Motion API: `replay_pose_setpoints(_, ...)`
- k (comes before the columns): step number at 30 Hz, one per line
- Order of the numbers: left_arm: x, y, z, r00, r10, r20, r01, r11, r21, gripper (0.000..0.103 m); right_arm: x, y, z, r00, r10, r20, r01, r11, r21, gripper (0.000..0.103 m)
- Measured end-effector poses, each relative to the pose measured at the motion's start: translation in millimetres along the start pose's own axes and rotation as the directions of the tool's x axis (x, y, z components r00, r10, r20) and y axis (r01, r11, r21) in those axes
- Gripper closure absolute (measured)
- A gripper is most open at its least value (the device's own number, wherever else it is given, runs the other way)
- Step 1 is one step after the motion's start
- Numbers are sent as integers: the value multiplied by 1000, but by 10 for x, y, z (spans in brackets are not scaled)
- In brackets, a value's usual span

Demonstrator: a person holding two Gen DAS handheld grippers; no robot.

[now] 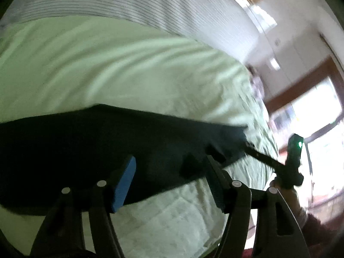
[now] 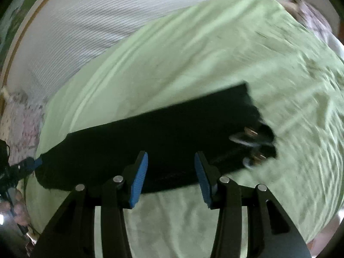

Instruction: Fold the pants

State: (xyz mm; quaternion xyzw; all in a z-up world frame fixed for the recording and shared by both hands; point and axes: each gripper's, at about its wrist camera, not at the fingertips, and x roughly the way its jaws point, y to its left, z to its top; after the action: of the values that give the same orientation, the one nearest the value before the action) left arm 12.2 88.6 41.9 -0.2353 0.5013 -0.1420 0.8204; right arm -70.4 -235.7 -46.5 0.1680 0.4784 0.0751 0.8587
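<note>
The pants (image 2: 150, 137) are showing black against a pale green sheet (image 2: 193, 53). Blue pads (image 2: 139, 178) are lining black gripper fingers, and grey-white stripes are running across the headboard (image 1: 150, 2).

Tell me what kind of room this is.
Most likely a bedroom: the dark pants lie on a bed with a light green sheet, beside a ribbed white wall, with a wood-framed window nearby.
</note>
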Motion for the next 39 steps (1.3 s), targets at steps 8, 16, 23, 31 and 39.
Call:
replay_pose_setpoints(8, 704, -717, -92, 978, -17, -206, 71, 964, 255, 37, -28, -537, -38, 1000, -21, 19, 18, 988, 155, 56)
replay_pose_setpoints(16, 1210, -982, -187, 951, 86, -298, 49, 907, 418, 37, 84, -807, 7, 999, 14, 29, -21, 967, 252, 56)
replay_pose_setpoints(23, 1446, -1082, -246, 930, 185, -318, 17, 841, 541, 48, 202, -841, 83, 999, 30, 42, -40, 961, 273, 58)
replay_pose_setpoints(31, 1682, -1108, -350, 908, 255, -333, -1, 795, 607, 82, 221, -911, 85, 998, 40, 46, -52, 954, 294, 80)
replay_pose_setpoints(39, 1541, -1257, -339, 919, 166, -357, 97, 784, 614, 100, 42, -885, 59, 996, 42, 82, -61, 965, 255, 97)
